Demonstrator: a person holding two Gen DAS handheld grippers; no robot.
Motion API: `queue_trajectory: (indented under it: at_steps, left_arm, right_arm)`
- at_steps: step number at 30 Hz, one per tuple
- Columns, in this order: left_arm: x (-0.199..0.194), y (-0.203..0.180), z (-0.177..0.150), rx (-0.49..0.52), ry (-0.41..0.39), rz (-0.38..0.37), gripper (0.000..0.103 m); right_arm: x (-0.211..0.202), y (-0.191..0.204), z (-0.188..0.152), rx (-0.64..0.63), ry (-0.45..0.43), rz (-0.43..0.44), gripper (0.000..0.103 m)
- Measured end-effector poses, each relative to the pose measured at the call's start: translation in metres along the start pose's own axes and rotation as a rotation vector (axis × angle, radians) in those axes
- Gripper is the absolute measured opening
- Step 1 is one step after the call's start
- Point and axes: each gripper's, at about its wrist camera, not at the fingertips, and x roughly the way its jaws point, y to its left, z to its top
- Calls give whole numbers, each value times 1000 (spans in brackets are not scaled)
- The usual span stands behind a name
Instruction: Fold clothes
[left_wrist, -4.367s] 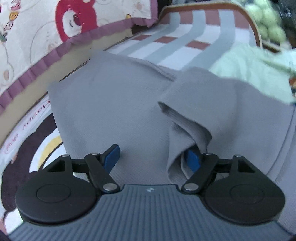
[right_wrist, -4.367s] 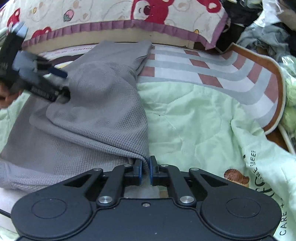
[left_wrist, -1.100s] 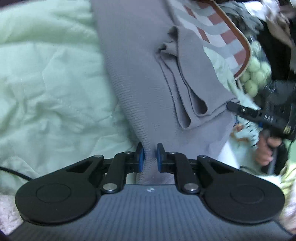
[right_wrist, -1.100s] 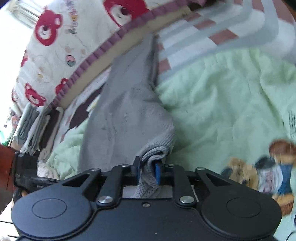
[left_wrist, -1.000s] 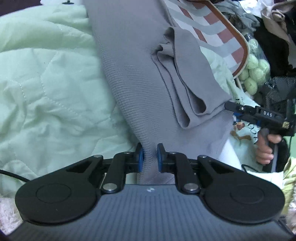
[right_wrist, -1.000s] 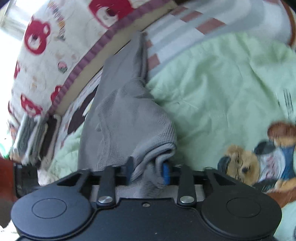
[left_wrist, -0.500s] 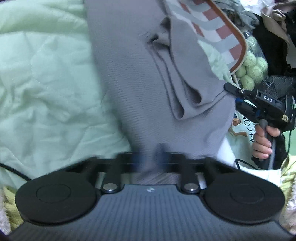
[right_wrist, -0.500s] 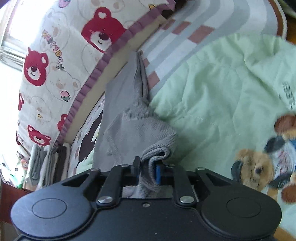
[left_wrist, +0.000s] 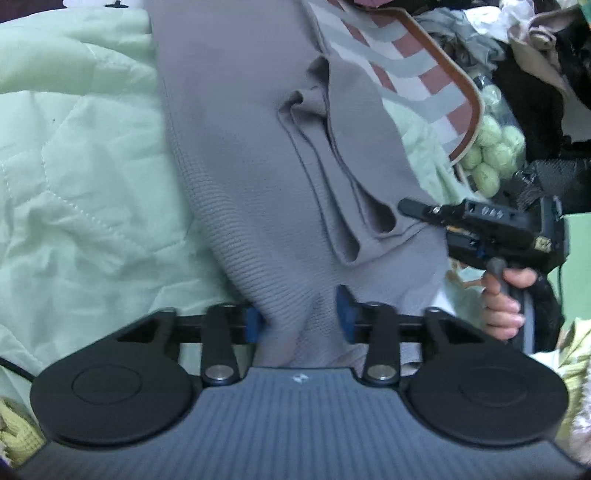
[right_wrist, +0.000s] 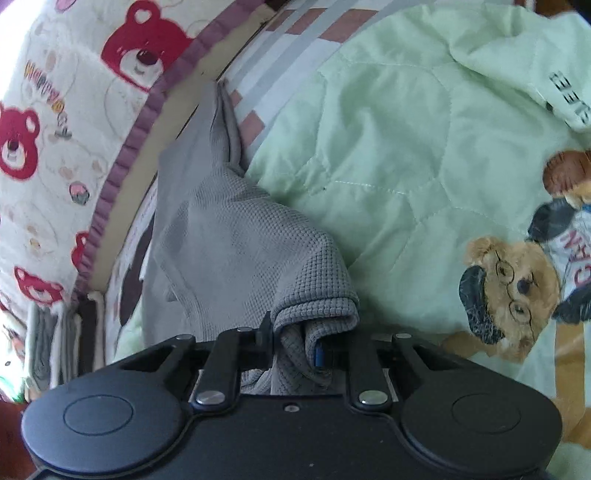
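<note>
We see a grey garment (left_wrist: 258, 177) of matt knitted cloth, with a fine waffle texture. The green quilt (right_wrist: 388, 147) is soft stitched cloth, a little crumpled. The left gripper (left_wrist: 299, 319) has matt black plastic arms, shiny metal rivets and a ribbed grey body. The bear-print pillow (right_wrist: 74, 92) looks fuzzy.

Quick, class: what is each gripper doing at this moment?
Left gripper: open, its fingers apart around the grey garment.
Right gripper: closed on a bunched edge of the grey garment.
</note>
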Motion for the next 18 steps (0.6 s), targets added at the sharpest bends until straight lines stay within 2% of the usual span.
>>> queue_trajectory:
  at_steps: [1, 2, 4, 5, 6, 8, 10, 13, 16, 18]
  left_arm:
    - [3, 0, 0, 0, 9, -1, 56]
    - [7, 2, 0, -17, 17, -19, 56]
    - [10, 5, -1, -27, 6, -51, 54]
    - [11, 5, -1, -22, 2, -54, 47]
    - [10, 3, 1, 6, -13, -19, 10]
    - [3, -1, 3, 102, -51, 66, 8]
    - [-10, -4, 4, 121, -107, 53, 7]
    - [-29, -20, 3, 203, -197, 69, 7]
    - [-48, -37, 2, 269, -279, 49, 7]
    - [-58, -43, 4, 264, -302, 19, 7]
  right_arm:
    - [0, -2, -1, 5, -3, 1, 23]
    - [0, -4, -1, 10, -5, 2, 29]
    - [-1, -7, -2, 18, -10, 5, 30]
    - [-4, -1, -1, 0, -13, 7, 32]
    - [-7, 4, -1, -18, -15, 10, 34]
    - [-13, 15, 1, -54, -19, 15, 38]
    - [-19, 26, 3, -90, -24, 20, 18]
    - [-28, 43, 6, -144, -31, 27, 17]
    - [-37, 60, 8, -197, -38, 35, 16]
    - [-43, 71, 10, -233, -42, 40, 16]
